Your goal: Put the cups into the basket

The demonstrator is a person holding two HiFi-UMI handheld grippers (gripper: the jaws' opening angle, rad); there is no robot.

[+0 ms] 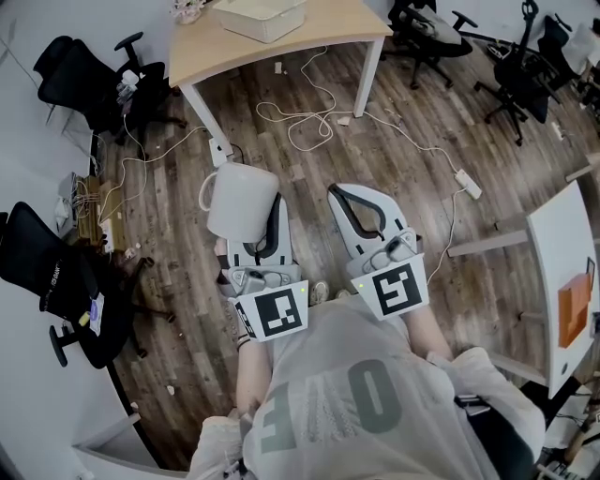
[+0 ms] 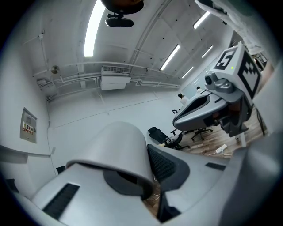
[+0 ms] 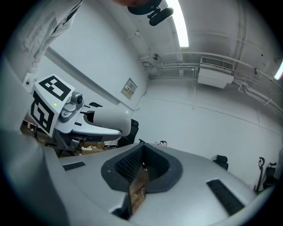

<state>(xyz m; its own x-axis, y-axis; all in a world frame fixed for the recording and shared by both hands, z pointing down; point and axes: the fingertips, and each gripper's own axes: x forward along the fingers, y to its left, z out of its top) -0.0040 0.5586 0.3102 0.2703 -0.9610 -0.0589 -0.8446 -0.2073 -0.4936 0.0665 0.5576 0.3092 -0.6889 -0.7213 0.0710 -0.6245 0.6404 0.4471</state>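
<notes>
From the head view, a wooden table (image 1: 309,33) stands at the far end of the room, with a white box (image 1: 262,17) on top of it. On the near side of the table, above the floor, the person holds both tools out flat. The left gripper (image 1: 267,208) is pinching a white cup (image 1: 240,199). The cup lies on its side, and its handle sticks out to the left. The right gripper (image 1: 342,195) is next to it, on the right, and has nothing in it. White cables (image 1: 305,117) lie on the floor by the table's legs.

In the left gripper view, the cup (image 2: 117,150) fills the middle. The left gripper (image 2: 152,185) squeezes the cup's wall near its rim. The right gripper (image 2: 201,108) floats off to the right.

In the right gripper view, the right gripper (image 3: 139,176) has its jaws pressed together at the tips. Only a thin strip of floor shows between them. Off to the left is the left gripper (image 3: 84,126) with the cup (image 3: 112,119).
</notes>
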